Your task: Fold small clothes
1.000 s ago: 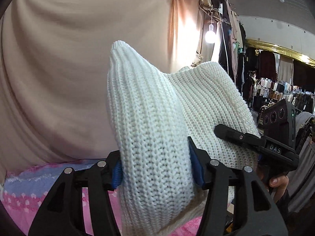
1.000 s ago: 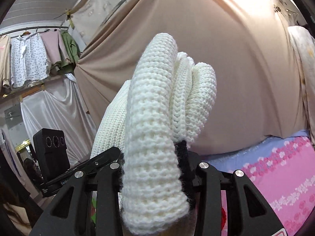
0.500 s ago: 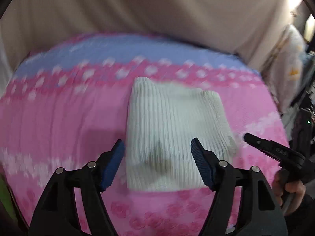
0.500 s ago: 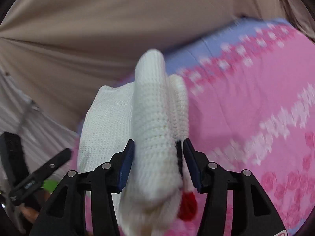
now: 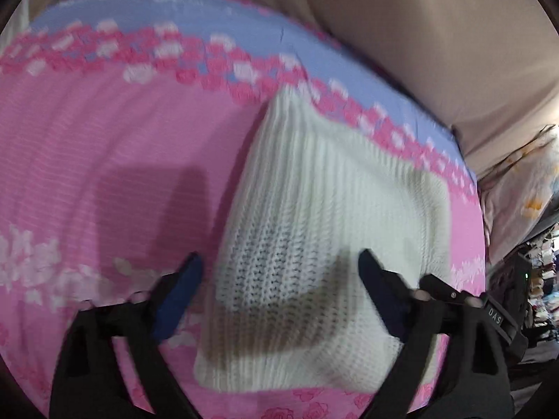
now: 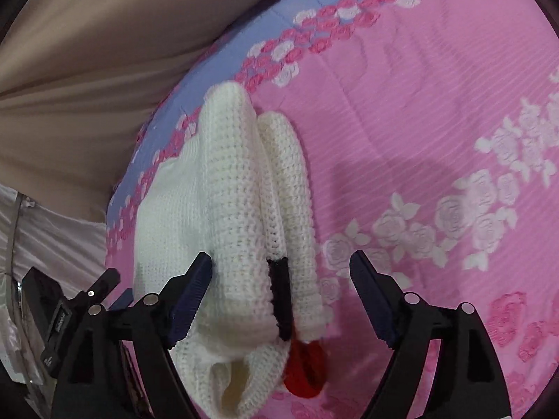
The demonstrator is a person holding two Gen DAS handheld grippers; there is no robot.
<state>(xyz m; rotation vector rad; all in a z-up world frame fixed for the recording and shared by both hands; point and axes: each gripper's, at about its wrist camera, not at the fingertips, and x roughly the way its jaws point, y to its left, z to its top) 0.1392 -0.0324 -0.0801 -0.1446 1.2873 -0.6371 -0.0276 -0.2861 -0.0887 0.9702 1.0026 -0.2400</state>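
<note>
Left jaws: left gripper point(image 5: 279, 286) released, straddling the sweater's near edge.
Right jaws: right gripper point(image 6: 279, 279) just opened; sweater between, unpressed.
Sweater: white knit sweater point(image 5: 314, 216) folded on pink floral bedsheet point(image 5: 104, 146), long axis running away from both.

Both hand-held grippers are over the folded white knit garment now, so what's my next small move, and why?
Probably back both away. The white knit garment lies folded on the pink floral sheet; the right hand-held gripper, jaws just opened, and the left hand-held gripper press nothing.
</note>
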